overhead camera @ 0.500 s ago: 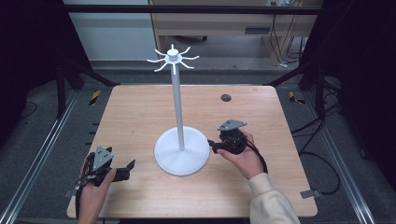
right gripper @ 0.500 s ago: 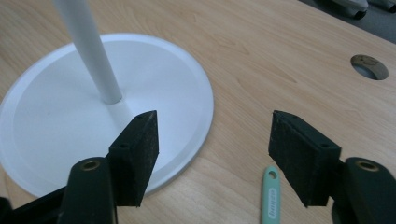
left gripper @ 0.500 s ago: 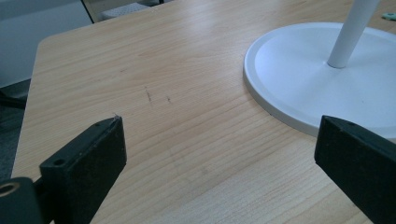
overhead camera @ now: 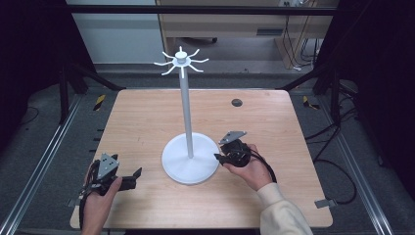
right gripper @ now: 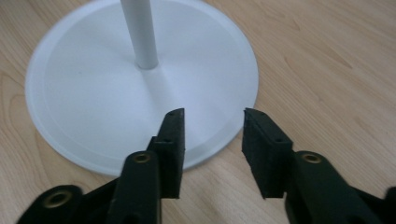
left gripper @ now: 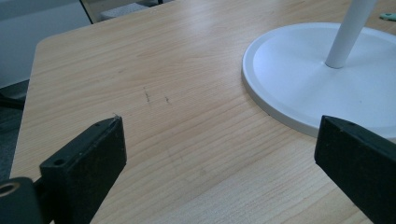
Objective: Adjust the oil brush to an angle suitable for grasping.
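Hardly anything has been moved since the earlier picture: both hands are seen in the same spots beside the white stand [overhead camera: 190,147].

From high up, the stand is seen upright in the middle of the table [overhead camera: 147,112], with hooks spread out at its top. The right gripper [overhead camera: 219,157] is held just beside the stand's round base, and the left gripper [overhead camera: 137,174] is kept farther off, on the base's other side.

Along the left gripper [left gripper: 219,154], the jaws are held wide apart with nothing between them, and the base [left gripper: 299,79] is seen ahead.

Along the right gripper [right gripper: 212,126], the jaws are held narrow but apart, with nothing held, just above the base's edge.

The stand looks stiff, smooth and tall, so it could be tipped. The thin pole [right gripper: 140,32], low down, is judged the best place to be held.
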`<move>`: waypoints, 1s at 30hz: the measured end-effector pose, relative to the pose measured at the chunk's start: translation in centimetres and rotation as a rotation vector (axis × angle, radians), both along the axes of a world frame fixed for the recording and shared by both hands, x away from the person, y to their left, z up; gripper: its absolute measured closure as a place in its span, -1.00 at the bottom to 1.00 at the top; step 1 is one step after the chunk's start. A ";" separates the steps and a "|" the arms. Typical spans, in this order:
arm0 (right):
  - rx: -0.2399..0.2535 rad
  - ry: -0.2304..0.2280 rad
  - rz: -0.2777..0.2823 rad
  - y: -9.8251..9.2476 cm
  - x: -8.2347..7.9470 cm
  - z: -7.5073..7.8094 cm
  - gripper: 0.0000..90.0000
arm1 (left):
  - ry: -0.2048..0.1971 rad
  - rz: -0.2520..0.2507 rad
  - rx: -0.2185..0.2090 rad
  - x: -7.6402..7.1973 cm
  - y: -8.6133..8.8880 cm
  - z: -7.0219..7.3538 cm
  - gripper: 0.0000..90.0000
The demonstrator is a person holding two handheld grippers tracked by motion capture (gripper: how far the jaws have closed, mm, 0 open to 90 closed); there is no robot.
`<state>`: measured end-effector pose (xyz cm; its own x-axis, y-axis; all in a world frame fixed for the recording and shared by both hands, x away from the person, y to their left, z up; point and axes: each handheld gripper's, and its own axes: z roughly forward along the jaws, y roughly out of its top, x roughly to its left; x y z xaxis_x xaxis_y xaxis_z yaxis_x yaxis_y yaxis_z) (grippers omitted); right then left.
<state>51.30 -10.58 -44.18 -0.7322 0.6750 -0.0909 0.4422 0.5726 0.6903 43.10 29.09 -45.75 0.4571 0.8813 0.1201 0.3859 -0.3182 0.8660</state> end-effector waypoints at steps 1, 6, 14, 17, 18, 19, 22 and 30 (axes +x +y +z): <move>-0.003 0.007 -0.005 -0.1 0.1 -0.1 0.52 | 0.000 0.000 0.000 0.0 0.0 0.0 -0.96; -0.028 0.000 -0.097 -1.2 0.8 -0.8 0.91 | -0.007 -0.006 0.001 -0.1 0.0 0.1 -0.96; -0.045 0.008 -0.173 -2.6 2.0 -1.6 1.00 | -0.003 -0.011 0.007 -0.1 -0.1 0.1 -0.96; -0.047 0.015 -0.183 -2.7 2.4 -1.9 1.00 | -0.004 -0.011 0.008 -0.1 -0.2 0.1 -0.96; -0.052 0.026 -0.190 -2.7 2.6 -2.2 1.00 | -0.005 -0.010 0.007 -0.1 -0.1 0.1 -0.96; -0.052 0.026 -0.190 -2.7 2.6 -2.2 1.00 | -0.006 -0.008 0.006 -0.1 -0.1 0.1 -0.96; -0.067 0.037 -0.208 -2.8 3.2 -2.8 1.00 | -0.005 -0.009 0.005 -0.1 -0.1 0.1 -0.96; -0.097 0.066 -0.225 -3.1 3.7 -3.6 1.00 | -0.004 -0.013 0.008 -0.1 -0.2 0.1 -0.96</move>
<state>55.04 -13.73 -47.74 -0.5709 0.8122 -0.1199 0.6083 0.5165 0.6027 43.00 28.88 -45.68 0.4677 0.8744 0.1289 0.3785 -0.3300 0.8648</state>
